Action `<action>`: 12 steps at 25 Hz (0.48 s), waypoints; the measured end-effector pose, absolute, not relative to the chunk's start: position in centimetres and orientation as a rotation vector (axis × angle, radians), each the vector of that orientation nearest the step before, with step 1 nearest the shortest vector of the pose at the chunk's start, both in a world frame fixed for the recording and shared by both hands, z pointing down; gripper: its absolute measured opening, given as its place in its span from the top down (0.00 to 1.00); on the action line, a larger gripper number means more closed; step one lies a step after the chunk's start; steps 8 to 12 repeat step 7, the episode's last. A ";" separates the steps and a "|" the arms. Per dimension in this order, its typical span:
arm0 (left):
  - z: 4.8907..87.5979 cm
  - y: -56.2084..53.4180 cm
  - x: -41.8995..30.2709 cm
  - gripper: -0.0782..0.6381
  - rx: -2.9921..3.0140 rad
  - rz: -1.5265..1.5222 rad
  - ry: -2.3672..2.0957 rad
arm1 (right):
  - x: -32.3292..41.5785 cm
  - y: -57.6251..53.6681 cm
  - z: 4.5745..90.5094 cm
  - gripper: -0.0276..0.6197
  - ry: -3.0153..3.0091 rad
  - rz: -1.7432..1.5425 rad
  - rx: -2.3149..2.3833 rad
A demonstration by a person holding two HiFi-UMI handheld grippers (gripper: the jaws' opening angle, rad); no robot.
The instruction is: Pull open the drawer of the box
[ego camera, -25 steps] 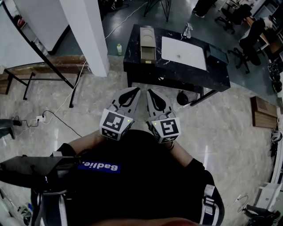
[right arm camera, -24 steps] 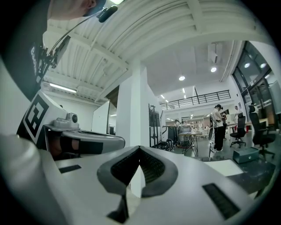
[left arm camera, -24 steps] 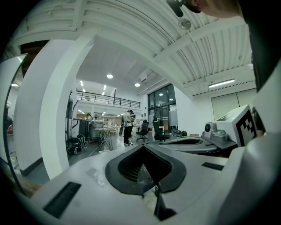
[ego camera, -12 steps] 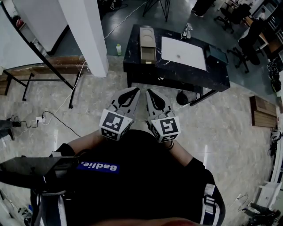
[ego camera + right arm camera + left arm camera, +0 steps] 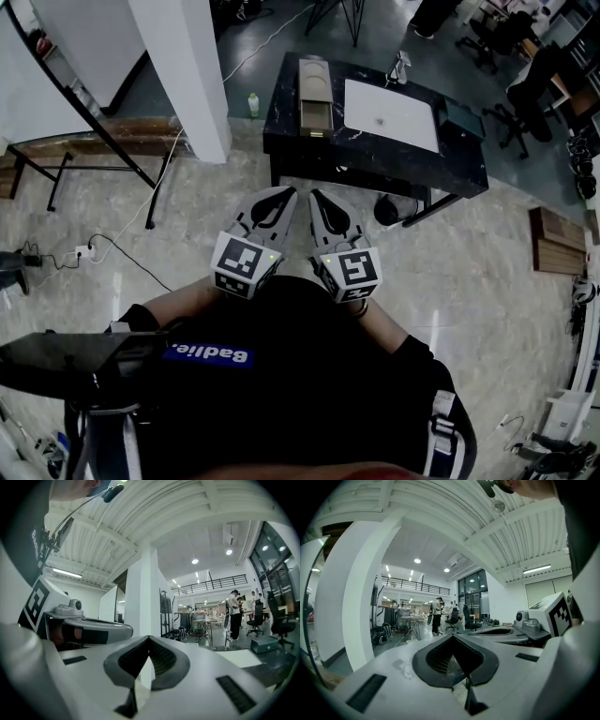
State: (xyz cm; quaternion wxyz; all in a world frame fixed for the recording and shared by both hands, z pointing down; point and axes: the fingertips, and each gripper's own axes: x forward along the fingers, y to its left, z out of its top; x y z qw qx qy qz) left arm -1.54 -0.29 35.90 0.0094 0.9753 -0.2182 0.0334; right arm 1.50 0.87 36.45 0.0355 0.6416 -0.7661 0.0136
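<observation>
The tan box lies at the left end of a black table, well ahead of me in the head view; its near end looks darker, and I cannot tell how its drawer stands. I hold both grippers close to my chest, far short of the table. The left gripper and right gripper point forward side by side, each with its jaws together and nothing held. Seen from the left gripper view, the left gripper has its pads meeting. The right gripper looks the same in its own view.
A white mat and a dark pad lie on the table. A white pillar stands left of it, with a small bottle at its foot. Office chairs are at far right, a black frame and cable at left.
</observation>
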 end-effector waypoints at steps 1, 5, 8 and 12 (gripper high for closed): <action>35.9 -0.3 -1.5 0.90 3.045 0.105 -0.681 | 1.6 0.8 36.4 0.96 -2.353 0.044 1.973; 35.9 -0.3 -1.4 0.90 3.042 0.101 -0.675 | 1.7 0.7 36.4 0.96 -2.353 0.049 1.972; 35.9 -0.4 -1.4 0.90 3.041 0.101 -0.676 | 1.7 0.7 36.5 0.96 -2.353 0.050 1.970; 35.9 -0.4 -1.4 0.90 3.041 0.101 -0.676 | 1.7 0.7 36.5 0.96 -2.353 0.050 1.970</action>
